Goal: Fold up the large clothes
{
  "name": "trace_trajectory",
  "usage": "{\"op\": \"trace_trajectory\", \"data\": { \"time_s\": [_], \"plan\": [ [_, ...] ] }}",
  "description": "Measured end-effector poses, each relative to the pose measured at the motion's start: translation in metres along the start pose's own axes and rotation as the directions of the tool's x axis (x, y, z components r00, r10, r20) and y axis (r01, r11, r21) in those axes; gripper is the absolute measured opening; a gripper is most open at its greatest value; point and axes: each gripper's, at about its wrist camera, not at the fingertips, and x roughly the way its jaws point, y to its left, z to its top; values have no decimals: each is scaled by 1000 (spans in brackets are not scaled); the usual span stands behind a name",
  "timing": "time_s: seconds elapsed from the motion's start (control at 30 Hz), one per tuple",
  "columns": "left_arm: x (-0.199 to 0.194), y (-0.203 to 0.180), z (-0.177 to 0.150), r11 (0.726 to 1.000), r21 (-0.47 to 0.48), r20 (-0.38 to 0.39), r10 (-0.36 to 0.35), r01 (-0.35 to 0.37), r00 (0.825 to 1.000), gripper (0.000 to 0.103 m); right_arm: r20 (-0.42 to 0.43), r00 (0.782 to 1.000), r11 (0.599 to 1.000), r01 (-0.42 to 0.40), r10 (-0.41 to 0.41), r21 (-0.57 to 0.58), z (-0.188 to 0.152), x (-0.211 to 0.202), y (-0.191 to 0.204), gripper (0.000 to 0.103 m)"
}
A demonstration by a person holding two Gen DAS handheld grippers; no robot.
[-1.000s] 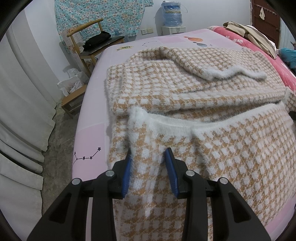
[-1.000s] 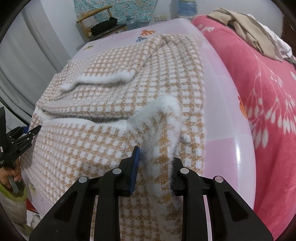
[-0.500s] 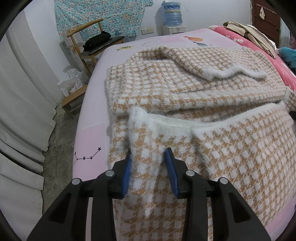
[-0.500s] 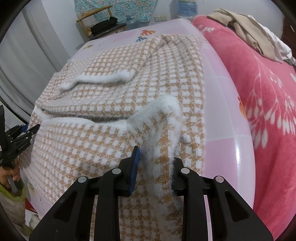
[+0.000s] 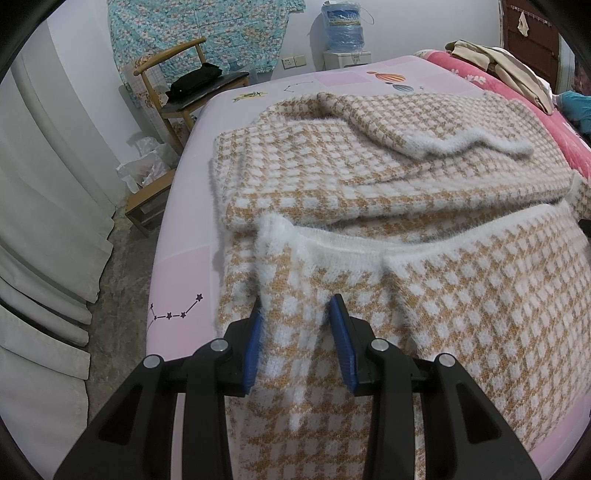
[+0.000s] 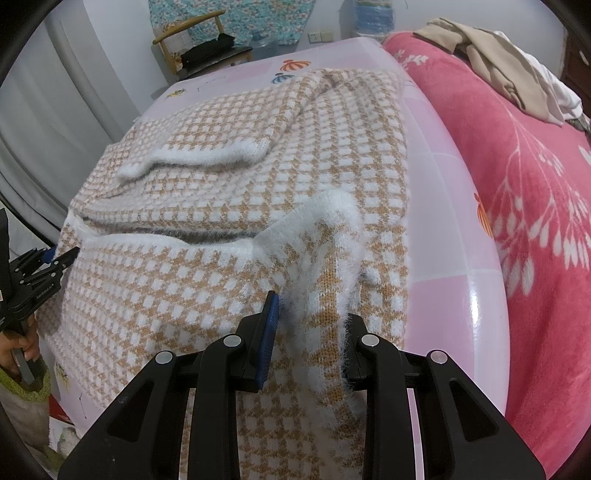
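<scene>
A large fuzzy sweater, tan and white houndstooth with white trim (image 5: pixel 369 177) (image 6: pixel 236 184), lies on the pink bed sheet (image 5: pixel 181 273) (image 6: pixel 439 302). Its sleeves are folded across the body. My left gripper (image 5: pixel 295 321) is shut on the near left corner of the hem, and holds it raised. My right gripper (image 6: pixel 310 317) is shut on the near right corner of the hem, also raised. The hem edge with white trim spans between them. The left gripper also shows at the left edge of the right wrist view (image 6: pixel 33 280).
A red floral blanket (image 6: pixel 535 221) with beige clothes (image 6: pixel 491 59) on it lies to the right. A wooden chair (image 5: pixel 184 92) with a black bag, a low stool (image 5: pixel 147 206) and a water jug (image 5: pixel 343 26) stand beyond the bed. White curtains (image 5: pixel 44 221) hang at the left.
Nearly nothing has moved. Both grippers keep their hold on the hem corners at about the same height.
</scene>
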Motion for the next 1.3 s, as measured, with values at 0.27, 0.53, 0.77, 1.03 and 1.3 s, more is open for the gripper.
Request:
{"op": "trace_trajectory", "data": {
  "time_s": [0.27,0.53,0.77,1.03,1.3],
  "plan": [
    [0,-2,0,1000,1,0,2,-2,1000,34,-1,1000,1000,1,-1,-4,1,0,0,26],
    [-1,-3,0,1000,1,0,3,-3,1000,34,0,1000,1000,1,-1,-2,0,0,1,27],
    [-1,-4,0,1000,1,-1,4,-4,1000,34,1,1000,1000,3,-3,-5,0,0,0,29],
    [-3,-9,0,1000,2,-1,6,-6,1000,34,2,1000,1000,8,-8,-8,3,1,1,30],
    [-4,-13,-1,1000,4,-1,7,-7,1000,34,3,1000,1000,7,-7,-8,2,2,1,31]
  ]
}}
